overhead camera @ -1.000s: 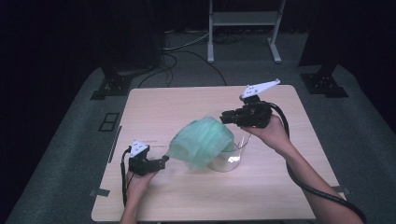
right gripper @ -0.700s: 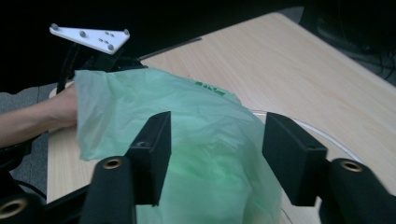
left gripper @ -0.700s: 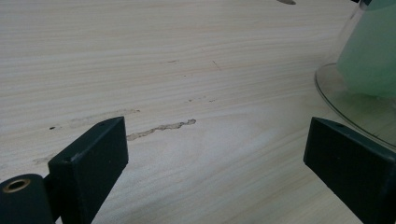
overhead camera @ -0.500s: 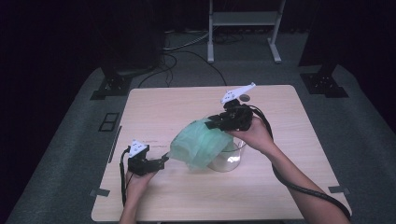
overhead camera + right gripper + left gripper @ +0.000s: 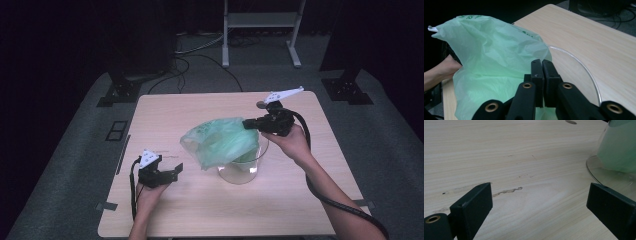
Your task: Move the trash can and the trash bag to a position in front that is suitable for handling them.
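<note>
A thin green plastic bag (image 5: 220, 142) billows over a clear round container (image 5: 241, 172) at the middle of the table. My right gripper (image 5: 248, 123) is shut on the bag's far right edge, above the container's rim. In the right gripper view its jaws (image 5: 542, 68) are pressed together with the bag (image 5: 494, 55) spreading away to the left, and the container's rim (image 5: 584, 68) curves beneath. My left gripper (image 5: 177, 170) rests open on the table left of the container, holding nothing. In the left gripper view it (image 5: 539, 200) faces the container's base (image 5: 596, 172) and the bag (image 5: 619, 147).
The wooden table (image 5: 170, 115) has bare room at the back, left and front. Dark floor with cables and stand legs (image 5: 260, 35) lies beyond the far edge. A hand (image 5: 441, 70) shows past the bag in the right gripper view.
The right gripper swung left and then back right with the bag's edge, and the bag now sits higher over the container. The left gripper has stayed in place.
</note>
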